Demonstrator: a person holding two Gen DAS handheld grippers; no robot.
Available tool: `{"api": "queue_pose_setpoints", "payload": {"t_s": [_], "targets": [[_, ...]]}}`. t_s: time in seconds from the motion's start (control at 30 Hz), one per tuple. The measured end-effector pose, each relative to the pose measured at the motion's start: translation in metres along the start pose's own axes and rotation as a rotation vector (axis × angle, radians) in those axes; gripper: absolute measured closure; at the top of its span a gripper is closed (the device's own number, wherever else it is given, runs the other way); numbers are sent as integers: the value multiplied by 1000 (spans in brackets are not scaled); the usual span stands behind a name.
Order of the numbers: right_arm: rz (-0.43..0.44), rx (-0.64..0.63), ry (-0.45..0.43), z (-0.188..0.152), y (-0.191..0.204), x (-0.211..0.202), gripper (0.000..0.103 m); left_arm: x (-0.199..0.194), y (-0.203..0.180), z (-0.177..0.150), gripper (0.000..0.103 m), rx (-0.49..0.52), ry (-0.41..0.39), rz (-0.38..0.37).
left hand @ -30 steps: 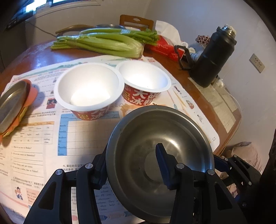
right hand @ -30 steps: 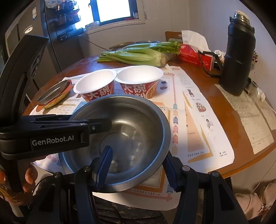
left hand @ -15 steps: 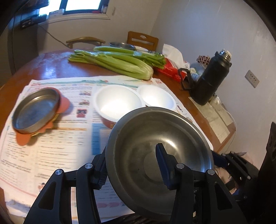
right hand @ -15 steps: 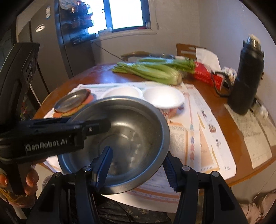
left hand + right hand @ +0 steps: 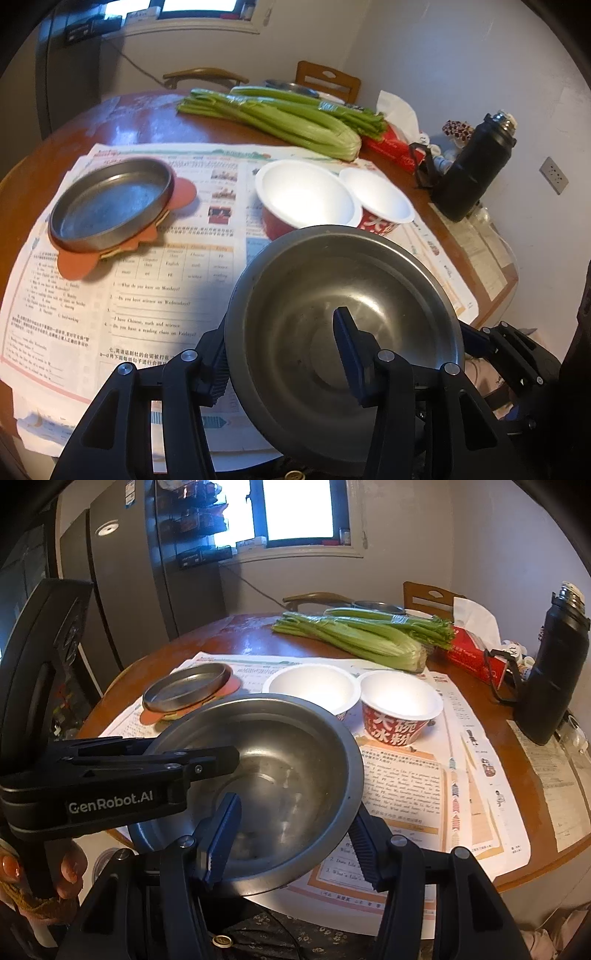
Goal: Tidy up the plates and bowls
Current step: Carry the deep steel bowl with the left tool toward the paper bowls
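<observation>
While it is held above the near edge of the table (image 5: pixel 255 635), the steel bowl (image 5: pixel 343 328) is gripped at its rim by both tools at once. On the left gripper (image 5: pixel 282 354), one finger is set against the outer wall and the other inside the bowl, so the wall is pinched between them. The right gripper (image 5: pixel 291 834) is clamped in the same way on the near rim, one finger (image 5: pixel 221 830) inside and the other outside. The left gripper's black body is seen in the right wrist view reaching over the bowl's left rim, and a hand (image 5: pixel 37 871) is wrapped around its handle. Just beyond the bowl, two white paper bowls (image 5: pixel 354 694) with red sides are set touching each other on printed paper sheets (image 5: pixel 147 295). To their left, a shallow metal plate (image 5: pixel 110 201) is stacked on an orange plate (image 5: pixel 79 264). Farther back, celery (image 5: pixel 280 118) is laid across the wooden top, with a red tissue box (image 5: pixel 469 653) beside it and a black flask (image 5: pixel 554 664) standing upright at the right.
</observation>
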State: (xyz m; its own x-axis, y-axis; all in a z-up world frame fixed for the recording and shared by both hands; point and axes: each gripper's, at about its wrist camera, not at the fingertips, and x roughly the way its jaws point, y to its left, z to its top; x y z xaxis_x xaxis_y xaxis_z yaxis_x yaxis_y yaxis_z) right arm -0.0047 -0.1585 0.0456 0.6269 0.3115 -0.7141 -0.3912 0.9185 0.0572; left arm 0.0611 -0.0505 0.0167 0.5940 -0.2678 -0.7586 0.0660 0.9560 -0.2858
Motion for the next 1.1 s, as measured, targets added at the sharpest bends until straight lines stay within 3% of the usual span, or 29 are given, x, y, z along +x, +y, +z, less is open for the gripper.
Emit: {"api": "queue_pose_setpoints", "payload": {"t_s": [0.47, 1.1], "targets": [[13, 3, 53, -9, -7, 32, 46, 33, 8, -7, 52, -5, 66, 37], [39, 15, 53, -14, -5, 42, 46, 39, 19, -7, 52, -29, 69, 63]]}}
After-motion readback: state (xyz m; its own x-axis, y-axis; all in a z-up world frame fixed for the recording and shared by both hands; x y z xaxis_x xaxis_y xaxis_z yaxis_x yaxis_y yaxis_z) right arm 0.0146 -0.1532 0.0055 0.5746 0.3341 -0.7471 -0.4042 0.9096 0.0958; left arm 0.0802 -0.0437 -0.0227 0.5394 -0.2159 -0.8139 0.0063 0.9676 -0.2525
